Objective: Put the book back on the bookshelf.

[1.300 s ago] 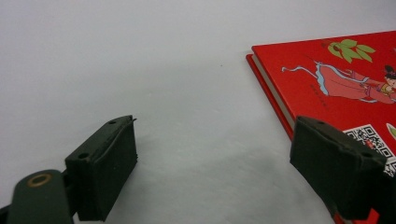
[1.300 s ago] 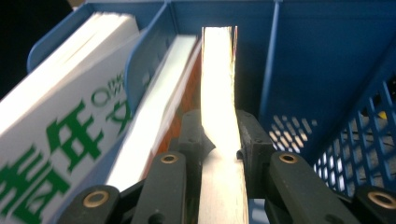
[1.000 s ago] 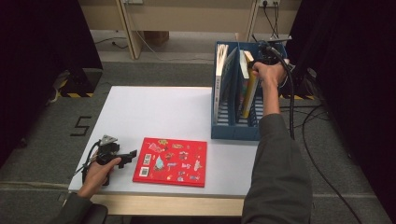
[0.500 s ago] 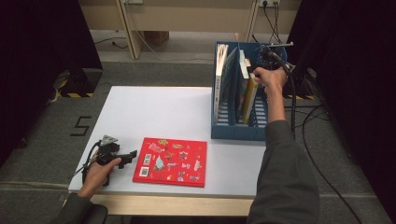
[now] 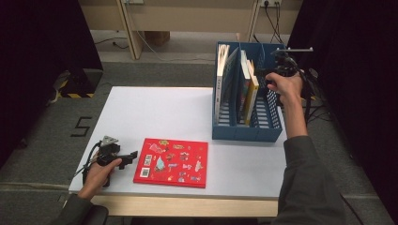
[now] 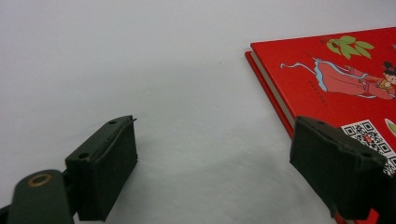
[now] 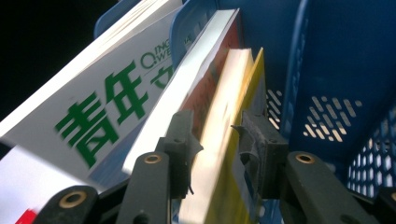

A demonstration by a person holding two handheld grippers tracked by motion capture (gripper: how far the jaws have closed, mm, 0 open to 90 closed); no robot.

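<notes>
While just opening, right claw (image 7: 212, 144) straddles yellow book (image 7: 233, 154) – in blue rack (image 5: 272, 126)

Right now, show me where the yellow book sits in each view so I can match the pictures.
High view: yellow book stands upright in the blue rack, upper right.
Left gripper view: faces the red book, away from the rack.
Right gripper view: centre, between the jaws of the right gripper, which have just been opening.
Shared landmark: the blue rack.
</notes>
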